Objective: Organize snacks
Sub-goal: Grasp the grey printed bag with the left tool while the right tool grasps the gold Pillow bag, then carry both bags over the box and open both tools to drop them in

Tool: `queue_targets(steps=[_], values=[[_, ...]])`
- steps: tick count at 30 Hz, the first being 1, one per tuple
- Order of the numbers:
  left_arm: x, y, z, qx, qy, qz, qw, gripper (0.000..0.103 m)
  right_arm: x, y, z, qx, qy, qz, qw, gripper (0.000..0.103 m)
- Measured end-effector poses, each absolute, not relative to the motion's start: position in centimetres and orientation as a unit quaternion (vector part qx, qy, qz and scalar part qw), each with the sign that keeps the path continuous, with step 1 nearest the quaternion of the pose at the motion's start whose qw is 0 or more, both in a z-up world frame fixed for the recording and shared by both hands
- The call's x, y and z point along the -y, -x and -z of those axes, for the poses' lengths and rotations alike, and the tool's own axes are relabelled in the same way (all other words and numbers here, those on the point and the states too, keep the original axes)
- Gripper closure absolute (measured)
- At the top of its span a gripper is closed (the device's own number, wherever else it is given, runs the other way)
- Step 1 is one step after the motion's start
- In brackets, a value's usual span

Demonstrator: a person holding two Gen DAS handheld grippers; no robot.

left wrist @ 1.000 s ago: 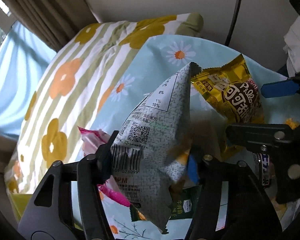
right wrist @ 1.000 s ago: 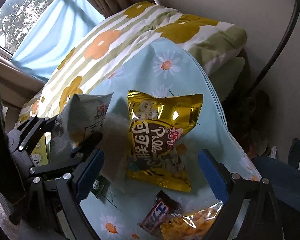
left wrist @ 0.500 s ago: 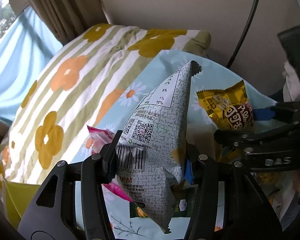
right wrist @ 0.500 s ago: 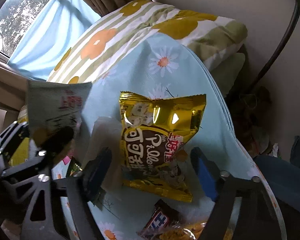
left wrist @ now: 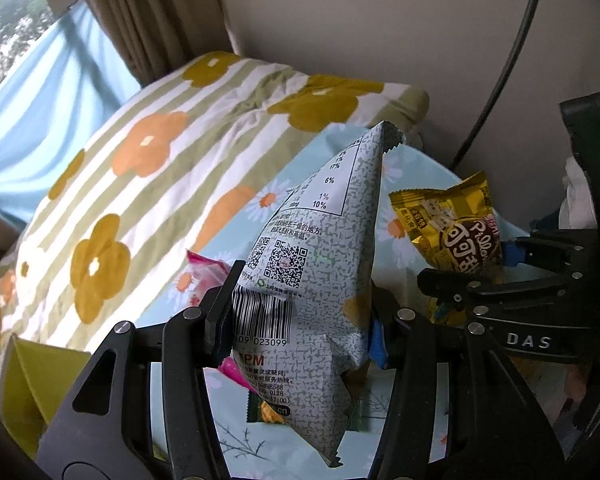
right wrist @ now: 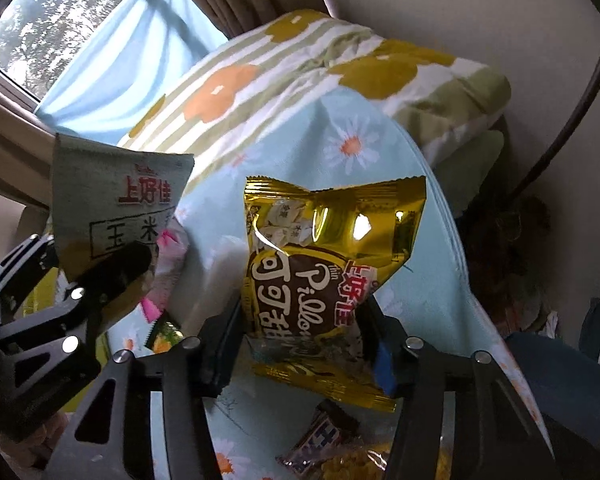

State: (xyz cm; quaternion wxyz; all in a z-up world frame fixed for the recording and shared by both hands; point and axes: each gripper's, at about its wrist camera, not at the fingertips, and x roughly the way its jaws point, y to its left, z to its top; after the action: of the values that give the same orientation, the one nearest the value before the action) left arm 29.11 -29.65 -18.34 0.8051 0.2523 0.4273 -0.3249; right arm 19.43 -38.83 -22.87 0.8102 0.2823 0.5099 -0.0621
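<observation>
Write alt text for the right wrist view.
The right gripper is shut on a gold snack bag above a daisy-print blue cloth. At left, the left gripper holds a grey snack bag.

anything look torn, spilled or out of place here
Nothing looks spilled or torn open. The grey snack bag is pinched and creased in the left gripper, and the gold snack bag crumples between the right gripper fingers. Other snacks lie loose on the daisy cloth.
</observation>
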Motion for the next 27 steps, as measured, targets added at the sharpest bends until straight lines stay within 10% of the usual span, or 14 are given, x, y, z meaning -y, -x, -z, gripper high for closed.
queue_targets(steps=[27], values=[[12.3,-25.6,4.0,-0.376,-0.076,0.094,0.919,0.055,26.6,-21.4,7.4,-0.429,-0.125,-0.17,0.878,0.052]])
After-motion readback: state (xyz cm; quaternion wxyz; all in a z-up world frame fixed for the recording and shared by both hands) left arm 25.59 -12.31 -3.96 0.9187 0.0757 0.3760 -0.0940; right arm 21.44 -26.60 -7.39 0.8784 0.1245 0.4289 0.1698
